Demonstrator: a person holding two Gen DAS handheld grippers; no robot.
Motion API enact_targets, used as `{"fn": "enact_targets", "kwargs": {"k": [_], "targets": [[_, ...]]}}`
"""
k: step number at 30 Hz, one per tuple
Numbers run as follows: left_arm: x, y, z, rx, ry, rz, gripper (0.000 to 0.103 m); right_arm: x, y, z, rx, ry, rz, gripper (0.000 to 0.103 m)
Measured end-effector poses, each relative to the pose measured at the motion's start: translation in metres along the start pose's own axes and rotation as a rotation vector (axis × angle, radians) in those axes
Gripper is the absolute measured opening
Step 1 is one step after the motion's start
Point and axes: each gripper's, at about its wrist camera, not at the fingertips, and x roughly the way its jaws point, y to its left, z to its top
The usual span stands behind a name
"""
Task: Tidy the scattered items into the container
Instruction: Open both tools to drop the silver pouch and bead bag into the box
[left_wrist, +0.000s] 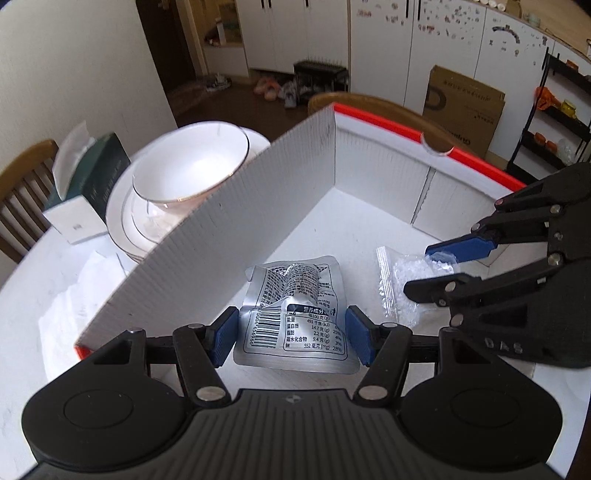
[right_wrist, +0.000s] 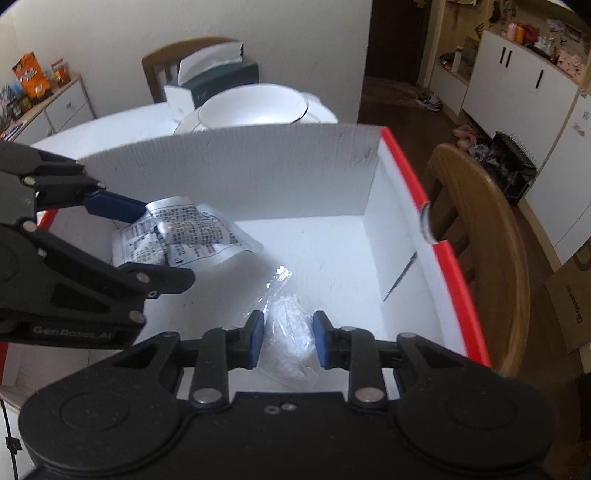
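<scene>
A white corrugated box (left_wrist: 221, 229) with a red rim stands open on the table, and both grippers reach down into it. My left gripper (left_wrist: 291, 332) is shut on a crumpled silver foil packet (left_wrist: 295, 295) with a barcode, its blue pads pressing the packet's two sides just above the box floor. My right gripper (right_wrist: 288, 339) is shut on a clear zip bag of white crystals (right_wrist: 291, 325), low over the floor of the box (right_wrist: 258, 166). In the right wrist view the left gripper (right_wrist: 166, 243) holds the foil packet (right_wrist: 199, 236) at the left. In the left wrist view the right gripper (left_wrist: 421, 269) holds the clear bag (left_wrist: 399, 280) at the right.
A white bowl (left_wrist: 192, 166) on stacked plates sits just outside the box's left wall, with a dark green tissue box (left_wrist: 99, 173) beyond it. Crumpled white paper (left_wrist: 77, 295) lies on the white table. Wooden chairs (right_wrist: 480, 229) stand around the table, and a cardboard carton (left_wrist: 465, 107) stands on the floor.
</scene>
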Motion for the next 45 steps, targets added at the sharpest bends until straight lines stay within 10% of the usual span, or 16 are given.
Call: {"fn": "enact_targets", "kwargs": {"k": [27,38,45], "targets": [[0.042,-0.002,0.001,0.010,0.230,-0.023,0.065,0.031,0.009,0.003,-0.049,0.149,-0.010,0.033],[0.027,0.005,0.000,-0.047,0.197,-0.046,0.069,0.014,0.000,0.000,-0.038,0.119,0.002,0.065],[0.001,0.010,-0.002,-0.080,0.118,-0.057,0.069,-0.011,-0.011,0.001,-0.029,0.067,0.026,0.066]]}}
